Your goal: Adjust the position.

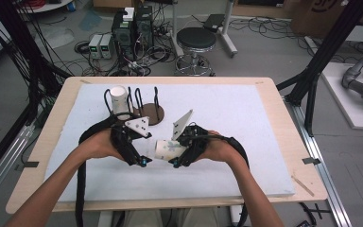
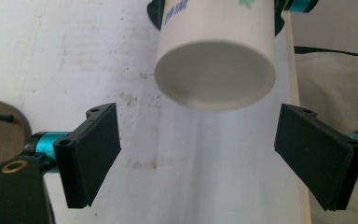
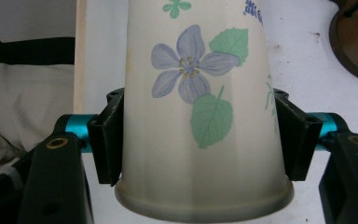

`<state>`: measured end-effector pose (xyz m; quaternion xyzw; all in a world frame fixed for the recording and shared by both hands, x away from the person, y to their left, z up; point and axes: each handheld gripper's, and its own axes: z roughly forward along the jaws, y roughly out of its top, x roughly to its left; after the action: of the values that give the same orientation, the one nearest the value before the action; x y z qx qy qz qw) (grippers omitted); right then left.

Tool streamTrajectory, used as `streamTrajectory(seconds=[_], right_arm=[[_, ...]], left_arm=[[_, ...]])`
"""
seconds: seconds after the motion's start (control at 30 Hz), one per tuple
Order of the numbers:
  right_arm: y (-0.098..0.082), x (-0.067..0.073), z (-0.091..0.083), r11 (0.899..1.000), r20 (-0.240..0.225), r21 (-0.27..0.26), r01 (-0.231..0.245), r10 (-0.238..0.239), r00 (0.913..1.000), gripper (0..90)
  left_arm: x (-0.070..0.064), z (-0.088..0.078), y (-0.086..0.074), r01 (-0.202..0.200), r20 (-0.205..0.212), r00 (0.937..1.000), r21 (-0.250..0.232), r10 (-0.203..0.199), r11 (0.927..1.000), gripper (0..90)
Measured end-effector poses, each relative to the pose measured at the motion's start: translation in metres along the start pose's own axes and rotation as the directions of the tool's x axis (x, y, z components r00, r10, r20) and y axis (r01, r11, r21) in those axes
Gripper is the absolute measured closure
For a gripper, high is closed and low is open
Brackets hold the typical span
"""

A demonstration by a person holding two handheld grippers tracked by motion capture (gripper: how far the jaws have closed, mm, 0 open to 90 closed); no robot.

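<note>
Two paper cups, flowered cup clamped in right gripper fingers, white cup on rack, left gripper fingers apart.

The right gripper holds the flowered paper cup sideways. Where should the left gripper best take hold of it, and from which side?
Probably the narrow bottom end of the paper cup, approached end-on from the left. That end points at the open left gripper, and its fingers stand wider than it. The right gripper already clamps the wall near the rim.
</note>
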<state>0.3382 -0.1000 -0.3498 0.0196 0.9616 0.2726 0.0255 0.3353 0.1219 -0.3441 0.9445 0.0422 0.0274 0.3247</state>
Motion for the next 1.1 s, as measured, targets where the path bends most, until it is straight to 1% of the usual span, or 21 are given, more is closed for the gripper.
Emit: streamTrajectory(seconds=[0.13, 0.17, 0.2, 0.23, 0.27, 0.3, 0.33, 0.37, 0.43, 0.6, 0.7, 0.73, 0.77, 0.8, 0.83, 0.87, 0.9, 0.93, 1.03, 1.07, 1.1], right_arm=[[0.001, 0.001, 0.003, 1.000, -0.004, 0.019, -0.007, 0.007, 1.0000, 30.9], [0.002, 0.000, 0.004, 1.000, -0.007, 0.011, 0.015, -0.015, 0.9999, 30.9], [0.002, 0.002, 0.004, 1.000, -0.010, 0.016, 0.000, 0.000, 1.0000, 30.9], [0.002, 0.002, 0.004, 1.000, -0.012, 0.018, -0.005, 0.005, 0.9999, 30.9], [0.002, 0.001, 0.005, 1.000, -0.012, 0.006, 0.016, -0.016, 0.9998, 30.9], [0.002, 0.001, 0.005, 1.000, -0.012, 0.010, 0.011, -0.011, 0.9999, 30.9], [0.002, 0.003, 0.004, 1.000, -0.013, 0.020, -0.006, 0.006, 0.9999, 30.9], [0.002, 0.002, 0.005, 1.000, -0.012, 0.012, 0.007, -0.007, 0.9999, 30.9], [0.002, 0.002, 0.004, 1.000, -0.014, 0.015, 0.000, 0.000, 0.9999, 30.9], [0.000, 0.002, 0.003, 1.000, -0.015, 0.013, -0.002, 0.002, 0.9999, 30.9], [0.000, 0.001, 0.003, 1.000, -0.014, 0.010, 0.001, -0.001, 0.9999, 31.0], [0.000, 0.001, 0.003, 1.000, -0.014, 0.010, 0.002, -0.002, 0.9999, 30.9], [0.000, 0.001, 0.003, 1.000, -0.014, 0.009, 0.003, -0.003, 0.9999, 30.9], [0.000, 0.001, 0.003, 1.000, -0.014, 0.011, 0.005, -0.005, 0.9999, 30.9], [0.000, 0.001, 0.004, 1.000, -0.015, 0.014, 0.001, -0.001, 0.9999, 30.9], [0.000, 0.000, 0.005, 1.000, -0.010, 0.014, 0.005, -0.005, 0.9999, 31.1], [0.000, 0.000, 0.005, 1.000, -0.017, 0.020, 0.001, 0.000, 0.9999, 31.2], [0.000, -0.001, 0.006, 1.000, -0.015, 0.010, 0.020, -0.020, 0.9997, 31.3], [0.000, -0.001, 0.005, 1.000, -0.015, 0.024, 0.003, -0.002, 0.9999, 31.9], [0.000, -0.001, 0.005, 1.000, -0.013, 0.025, 0.002, -0.001, 0.9999, 31.9], [0.000, -0.002, 0.006, 1.000, -0.013, 0.016, 0.012, -0.012, 0.9998, 31.9]], left_arm=[[-0.002, 0.009, 0.008, -0.019, 0.017, 0.9997, -0.009, 0.019, 0.9998, 14.4], [-0.003, 0.012, 0.009, -0.016, 0.026, 0.9995, -0.018, 0.016, 0.9997, 14.4], [-0.003, 0.014, 0.011, -0.019, 0.031, 0.9993, -0.015, 0.019, 0.9997, 14.5], [-0.003, 0.016, 0.011, -0.015, 0.031, 0.9994, -0.023, 0.015, 0.9996, 14.6], [-0.002, 0.018, 0.012, -0.015, 0.031, 0.9994, -0.025, 0.016, 0.9996, 14.7], [-0.001, 0.019, 0.013, -0.019, 0.034, 0.9992, -0.020, 0.019, 0.9996, 14.8], [-0.001, 0.021, 0.013, -0.015, 0.037, 0.9992, -0.024, 0.016, 0.9996, 14.9], [-0.001, 0.022, 0.014, -0.017, 0.037, 0.9991, -0.024, 0.018, 0.9996, 14.9], [-0.001, 0.025, 0.015, -0.026, 0.042, 0.9987, -0.013, 0.027, 0.9996, 15.7], [0.000, 0.028, 0.017, -0.029, 0.052, 0.9982, -0.011, 0.029, 0.9995, 18.6], [0.001, 0.028, 0.017, -0.036, 0.065, 0.9972, -0.012, 0.037, 0.9993, 23.6], [0.001, 0.029, 0.017, -0.025, 0.068, 0.9973, -0.022, 0.026, 0.9994, 27.1], [0.001, 0.029, 0.017, -0.025, 0.069, 0.9972, -0.023, 0.027, 0.9994, 28.5], [0.002, 0.029, 0.018, -0.037, 0.071, 0.9968, -0.013, 0.038, 0.9992, 29.7], [0.001, 0.030, 0.018, -0.026, 0.079, 0.9965, -0.015, 0.027, 0.9995, 31.2], [0.000, 0.031, 0.018, -0.029, 0.075, 0.9967, -0.014, 0.030, 0.9995, 34.4], [0.000, 0.031, 0.018, -0.028, 0.076, 0.9967, -0.011, 0.029, 0.9995, 34.8], [0.000, 0.031, 0.018, -0.030, 0.078, 0.9965, -0.009, 0.030, 0.9995, 35.2], [0.001, 0.031, 0.018, -0.032, 0.072, 0.9969, -0.009, 0.032, 0.9995, 35.8], [0.001, 0.031, 0.018, -0.030, 0.072, 0.9969, -0.009, 0.031, 0.9995, 35.9], [0.001, 0.031, 0.018, -0.031, 0.071, 0.9970, -0.008, 0.031, 0.9995, 36.0]])
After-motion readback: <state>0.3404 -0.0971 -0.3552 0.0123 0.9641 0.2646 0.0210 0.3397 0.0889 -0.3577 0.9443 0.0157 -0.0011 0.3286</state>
